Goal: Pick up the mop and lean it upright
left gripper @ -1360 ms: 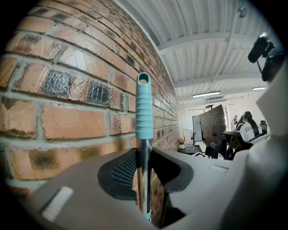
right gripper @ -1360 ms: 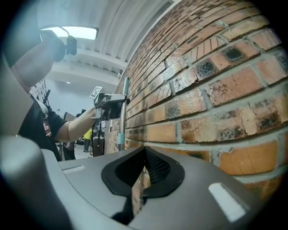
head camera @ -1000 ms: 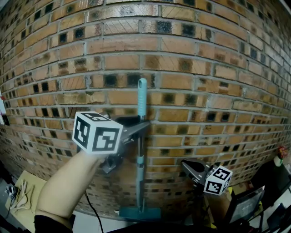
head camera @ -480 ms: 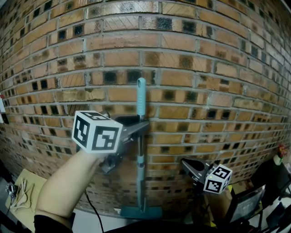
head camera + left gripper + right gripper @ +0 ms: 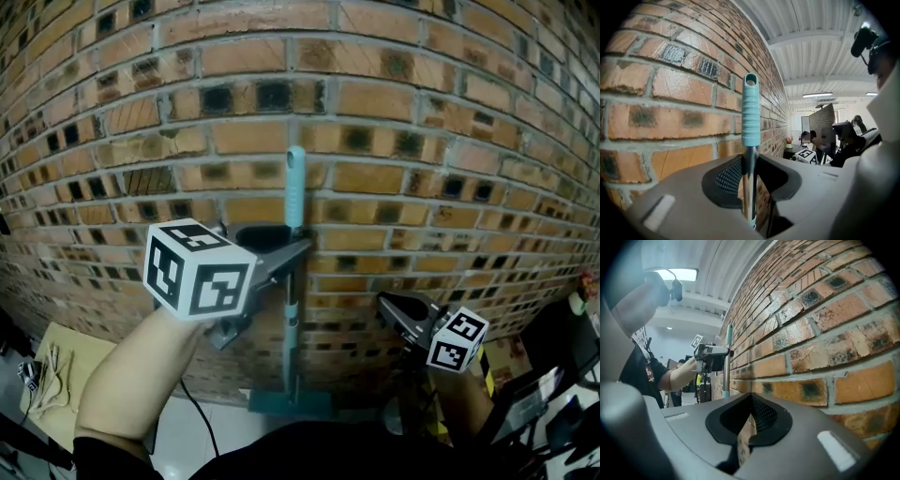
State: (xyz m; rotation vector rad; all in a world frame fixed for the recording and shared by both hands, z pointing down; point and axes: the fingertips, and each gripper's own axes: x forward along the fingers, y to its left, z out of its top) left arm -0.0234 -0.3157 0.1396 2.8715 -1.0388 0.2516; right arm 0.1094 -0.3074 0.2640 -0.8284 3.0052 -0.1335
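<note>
The mop stands upright against the brick wall [image 5: 422, 187], its teal grip [image 5: 294, 187] on top and its teal head [image 5: 291, 403] down by the floor. My left gripper [image 5: 298, 251] is shut on the metal pole [image 5: 750, 183] just under the teal grip [image 5: 750, 112]. To the right and lower, my right gripper [image 5: 386, 302] points at the wall, its jaws slightly open and empty [image 5: 749, 418]. In the right gripper view the mop pole [image 5: 726, 366] and the left gripper [image 5: 712, 352] show further along the wall.
A beige mat with cords [image 5: 47, 384] lies on the floor at lower left. A black cable [image 5: 192, 412] hangs below my left arm. Dark equipment [image 5: 553, 412] crowds the lower right. People [image 5: 843, 140] sit at desks further along the wall.
My left gripper and the mop have come down about one brick course along the wall. The right gripper has stayed in place.
</note>
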